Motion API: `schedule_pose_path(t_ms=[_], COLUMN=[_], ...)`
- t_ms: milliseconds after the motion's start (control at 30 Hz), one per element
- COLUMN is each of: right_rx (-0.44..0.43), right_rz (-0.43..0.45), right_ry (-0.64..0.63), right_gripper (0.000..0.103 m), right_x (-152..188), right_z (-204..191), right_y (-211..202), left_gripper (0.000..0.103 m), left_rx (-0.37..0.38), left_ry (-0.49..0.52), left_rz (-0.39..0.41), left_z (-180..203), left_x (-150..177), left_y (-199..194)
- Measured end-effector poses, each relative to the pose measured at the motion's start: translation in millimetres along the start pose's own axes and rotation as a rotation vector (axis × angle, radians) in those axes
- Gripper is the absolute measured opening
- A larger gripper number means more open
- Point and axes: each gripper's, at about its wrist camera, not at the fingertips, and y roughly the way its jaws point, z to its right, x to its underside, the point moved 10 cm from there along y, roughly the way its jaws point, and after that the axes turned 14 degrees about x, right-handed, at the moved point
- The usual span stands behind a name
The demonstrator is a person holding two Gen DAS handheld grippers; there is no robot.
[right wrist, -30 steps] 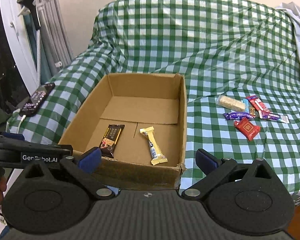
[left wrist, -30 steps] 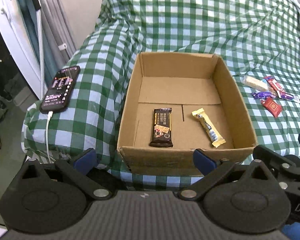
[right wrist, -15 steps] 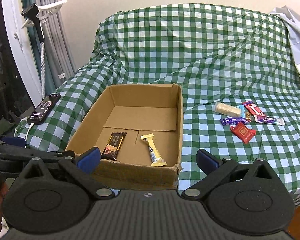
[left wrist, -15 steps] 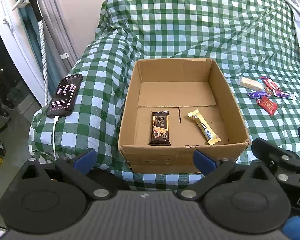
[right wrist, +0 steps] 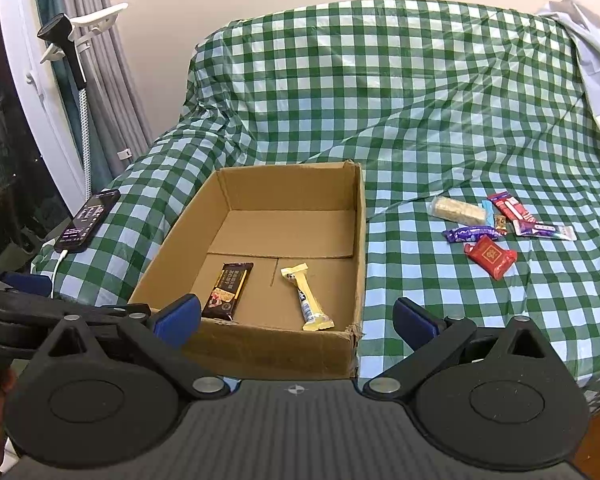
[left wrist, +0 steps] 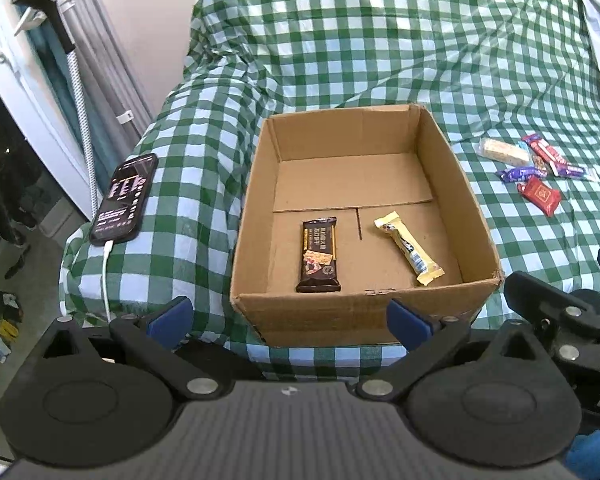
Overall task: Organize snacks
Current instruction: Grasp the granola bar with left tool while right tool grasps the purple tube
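- Nearest: left gripper (left wrist: 287, 320) spread wide, nothing between the blue pads; right gripper (right wrist: 296, 322) likewise wide apart and empty, both hanging short of the bed's near edge.
- Just beyond: cardboard box (left wrist: 256, 216) open-topped on the checked cloth (left wrist: 380, 60), two snacks flat on its floor, a dark bar (left wrist: 318, 254) on the left and a yellow bar (left wrist: 409, 246) angled beside it, apart from each other.
- Step in hand, by the look of it: between pickups, two in and the rest waiting.
- Farther right, well apart from the box: loose pile of snacks (right wrist: 496, 224) on the cloth, with a pale wafer pack (right wrist: 456, 209), a purple wrapper (right wrist: 471, 233), a red packet (right wrist: 490, 256) and a few more overlapping behind.
- Next move likely calls for: right gripper out over that pile, down on the red packet at the near edge, pads closing across its short width, then carrying into the box.
- Surface: soft, rumpled bedding, so thin wrappers may sink or slide.
- Left edge: phone (left wrist: 125, 199) on a white cable.
- Beyond: grey curtains (right wrist: 108, 92), pale wall.
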Motion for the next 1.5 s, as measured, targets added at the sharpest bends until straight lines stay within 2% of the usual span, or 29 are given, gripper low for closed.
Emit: schedule_pose_path(t_ms=[200,467,567,700,900,1033,1200,1367,1500], right_rx=[0.019,0.151,0.22,0.298,0.398,0.407,0.357,0.268,0.158], right_rz=[-0.017,-0.033,-0.025,-0.027,-0.079,-0.113,-0.154,-0.164,-0.217], right_ry=[0.053,0.132,0.128,0.103,0.066,0.002,-0.128,-0.361,-0.429], right_gripper=[0.101,0.101,0.102,0.102,0.102,0.102,0.102,0.102,0.102], right_x=[-3,-10,-17,-26,-37,-37,-45,-52,-53], right_z=[28,119,163,223,310,350,381,386,385], right_y=[17,57,74,106,180,237,318,385,422], left_gripper=[0.103,0.103,0.103,0.103,0.103,0.103,0.103,0.103,0.103], left_rx=[0.027,0.182,0.231,0.245,0.275,0.272,0.272,0.332,0.419], left_ry=[0.062,0.153,0.21,0.321,0.448,0.566,0.726,0.796,0.855], left_rz=[-0.039,-0.102,-0.12,-0.114,-0.14,-0.134,-0.137,-0.201,-0.299], left_z=[27,101,138,190,249,280,312,337,359], left_x=[-21,-76,-105,-145,-176,-194,-214,-224,-220], left_y=[19,61,85,128,211,268,346,405,440])
